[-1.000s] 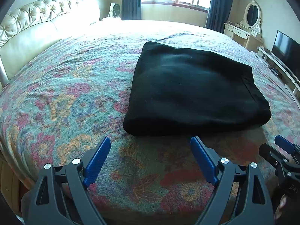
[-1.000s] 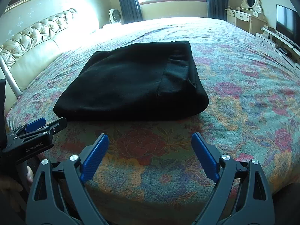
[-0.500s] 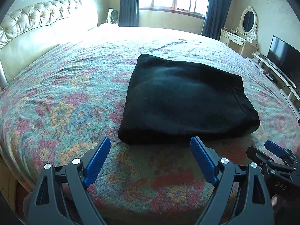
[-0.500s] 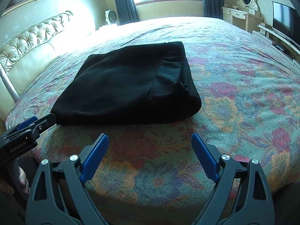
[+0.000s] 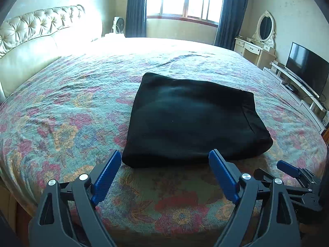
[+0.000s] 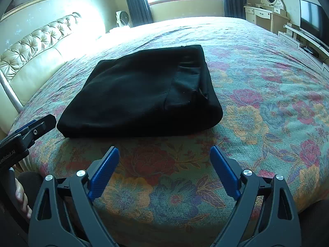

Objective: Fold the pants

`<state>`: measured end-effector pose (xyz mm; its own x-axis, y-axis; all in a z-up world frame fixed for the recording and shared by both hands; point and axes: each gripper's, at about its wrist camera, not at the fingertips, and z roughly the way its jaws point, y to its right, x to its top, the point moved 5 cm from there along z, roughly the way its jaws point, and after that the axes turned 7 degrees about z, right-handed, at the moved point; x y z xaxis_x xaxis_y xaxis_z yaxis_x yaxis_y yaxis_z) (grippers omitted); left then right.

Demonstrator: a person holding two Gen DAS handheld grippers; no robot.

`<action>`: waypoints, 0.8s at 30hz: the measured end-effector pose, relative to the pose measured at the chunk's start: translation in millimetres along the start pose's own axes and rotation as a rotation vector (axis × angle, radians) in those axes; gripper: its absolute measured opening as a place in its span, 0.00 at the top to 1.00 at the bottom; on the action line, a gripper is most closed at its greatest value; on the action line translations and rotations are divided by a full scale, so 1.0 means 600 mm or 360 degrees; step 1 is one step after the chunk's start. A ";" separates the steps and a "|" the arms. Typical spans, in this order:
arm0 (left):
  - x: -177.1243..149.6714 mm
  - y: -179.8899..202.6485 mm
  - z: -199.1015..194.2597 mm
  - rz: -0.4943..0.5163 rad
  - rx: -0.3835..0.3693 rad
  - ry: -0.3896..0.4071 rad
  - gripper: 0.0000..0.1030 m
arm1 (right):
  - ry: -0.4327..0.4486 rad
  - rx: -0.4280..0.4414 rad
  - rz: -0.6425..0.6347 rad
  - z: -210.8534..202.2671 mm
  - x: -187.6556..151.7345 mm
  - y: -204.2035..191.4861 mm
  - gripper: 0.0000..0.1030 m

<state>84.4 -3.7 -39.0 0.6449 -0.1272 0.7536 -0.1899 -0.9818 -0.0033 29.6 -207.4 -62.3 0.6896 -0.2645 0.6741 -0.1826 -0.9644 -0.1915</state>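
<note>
The black pants (image 5: 191, 119) lie folded into a thick rectangle on the floral bedspread (image 5: 61, 113); they also show in the right wrist view (image 6: 141, 92). My left gripper (image 5: 164, 164) is open and empty, held just short of the pants' near edge. My right gripper (image 6: 164, 160) is open and empty, a little back from the pants, over the bed's near edge. The right gripper shows at the lower right of the left wrist view (image 5: 292, 173). The left gripper shows at the left edge of the right wrist view (image 6: 30, 131).
A tufted cream headboard (image 5: 37, 41) runs along the left. A window with dark curtains (image 5: 185, 0) is at the far side. A vanity with an oval mirror (image 5: 265, 30) and a TV on a low stand (image 5: 304, 70) stand at the right.
Both grippers have drawn back and tilted up from the pants, so more of the room shows. Both stayed open. The pants have not moved.
</note>
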 end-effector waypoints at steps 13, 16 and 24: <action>0.015 0.020 -0.027 0.0117 0.0002 0.0118 0.16 | 0.0001 0.0016 0.0003 -0.005 0.001 0.000 0.13; 0.016 0.026 -0.028 0.0120 -0.0036 0.0111 0.16 | 0.0000 0.0018 0.0004 -0.006 0.001 -0.001 0.13; 0.014 0.033 -0.029 0.0142 -0.0060 0.0125 0.16 | -0.0013 0.0023 0.0003 -0.004 0.000 -0.001 0.13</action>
<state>73.0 -22.1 -21.0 0.5643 -0.2009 0.8007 -0.2723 -0.9609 -0.0491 28.1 -206.7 -60.6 0.6951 -0.2663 0.6677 -0.1738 -0.9635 -0.2034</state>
